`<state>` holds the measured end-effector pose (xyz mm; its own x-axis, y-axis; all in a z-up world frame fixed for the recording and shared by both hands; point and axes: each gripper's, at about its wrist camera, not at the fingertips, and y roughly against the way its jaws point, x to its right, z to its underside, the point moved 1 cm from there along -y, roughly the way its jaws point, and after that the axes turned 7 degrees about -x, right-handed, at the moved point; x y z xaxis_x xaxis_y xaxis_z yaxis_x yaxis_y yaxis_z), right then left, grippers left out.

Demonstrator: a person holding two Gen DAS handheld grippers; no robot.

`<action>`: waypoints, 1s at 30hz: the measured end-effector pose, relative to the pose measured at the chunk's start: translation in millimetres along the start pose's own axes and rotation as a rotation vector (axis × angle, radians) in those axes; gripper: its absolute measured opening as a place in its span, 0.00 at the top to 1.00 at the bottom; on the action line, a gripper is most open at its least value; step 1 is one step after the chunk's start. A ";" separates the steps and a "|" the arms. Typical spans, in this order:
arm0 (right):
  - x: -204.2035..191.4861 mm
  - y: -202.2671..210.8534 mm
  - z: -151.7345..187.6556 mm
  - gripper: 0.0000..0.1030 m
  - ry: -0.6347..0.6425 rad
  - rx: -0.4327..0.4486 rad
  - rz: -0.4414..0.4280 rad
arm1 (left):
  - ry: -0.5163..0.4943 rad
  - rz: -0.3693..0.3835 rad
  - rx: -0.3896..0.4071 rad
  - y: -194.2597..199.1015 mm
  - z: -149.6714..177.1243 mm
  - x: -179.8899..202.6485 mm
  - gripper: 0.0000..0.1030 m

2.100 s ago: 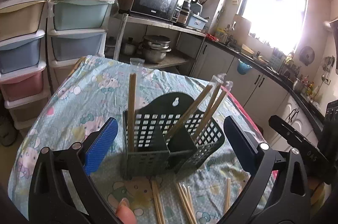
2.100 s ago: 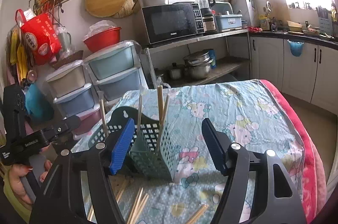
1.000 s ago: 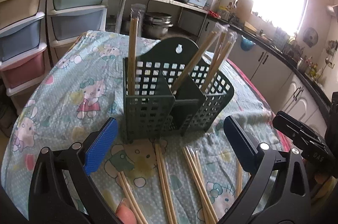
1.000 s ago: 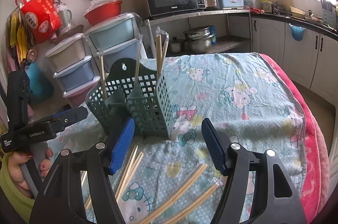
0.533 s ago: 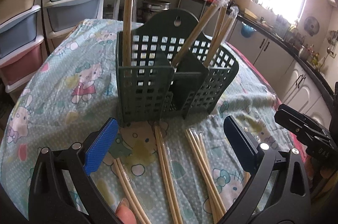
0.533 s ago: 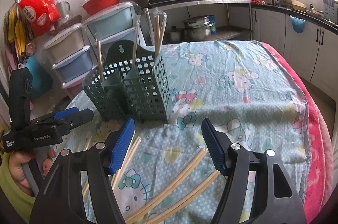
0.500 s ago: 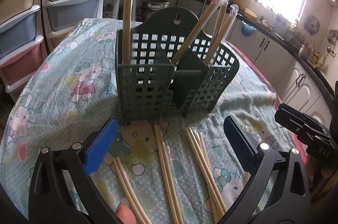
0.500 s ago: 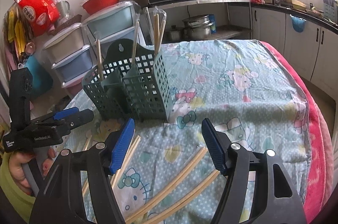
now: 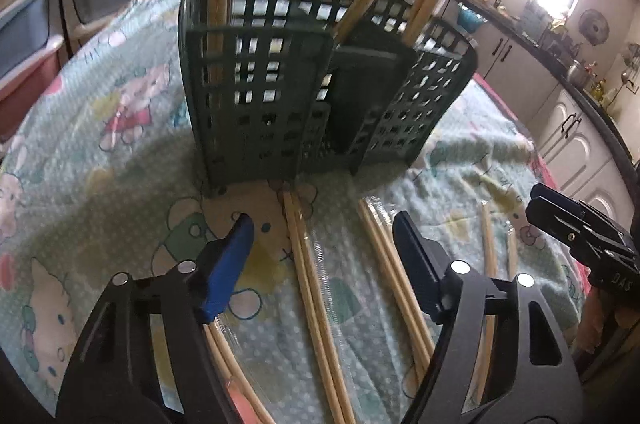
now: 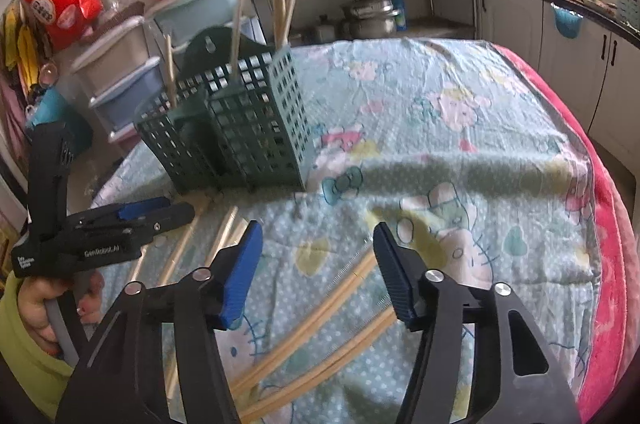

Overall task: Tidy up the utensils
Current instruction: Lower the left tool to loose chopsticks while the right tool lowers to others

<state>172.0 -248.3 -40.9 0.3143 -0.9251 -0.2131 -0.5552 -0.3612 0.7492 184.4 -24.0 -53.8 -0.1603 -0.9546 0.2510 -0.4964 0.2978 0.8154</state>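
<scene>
Left tool point(image 9: 322, 238) agape over wrapped chopsticks point(image 9: 308, 264) (none gripped); right tool point(image 10: 318, 248) agape.

A table is carrying everything, and a light green cartoon-print cloth point(image 10: 460, 127) with a red border is covering it. On the cloth a dark green slotted utensil caddy point(image 9: 320, 79) is standing upright. In front of the caddy, several pairs of wrapped wooden chopsticks point(image 9: 312, 276) are lying flat on the cloth, some side by side, others point(image 10: 320, 316) lying at an angle.
</scene>
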 end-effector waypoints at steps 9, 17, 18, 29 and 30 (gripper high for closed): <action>13.9 -30.9 1.1 0.54 -0.035 -0.104 0.018 | 0.027 -0.013 -0.053 -24.0 -7.3 -7.8 0.45; 30.0 -52.7 -2.2 0.54 -0.122 -0.166 0.020 | 0.065 -0.024 -0.043 -34.6 -16.8 -7.9 0.45; 30.0 -53.6 -2.8 0.54 -0.123 -0.166 0.019 | 0.067 -0.027 -0.041 -33.5 -15.6 -7.5 0.45; 37.0 -55.9 -3.4 0.79 -0.145 -0.151 0.044 | 0.067 -0.137 -0.032 -50.5 -22.7 8.3 0.68; 38.2 -55.7 -3.2 0.80 -0.152 -0.148 0.042 | 0.068 -0.141 -0.031 -50.8 -23.1 7.9 0.71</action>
<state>217.5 -263.1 -88.8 0.1677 -0.9500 -0.2634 -0.4428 -0.3113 0.8408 228.1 -46.9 -81.2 -0.0320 -0.9855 0.1669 -0.4828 0.1614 0.8607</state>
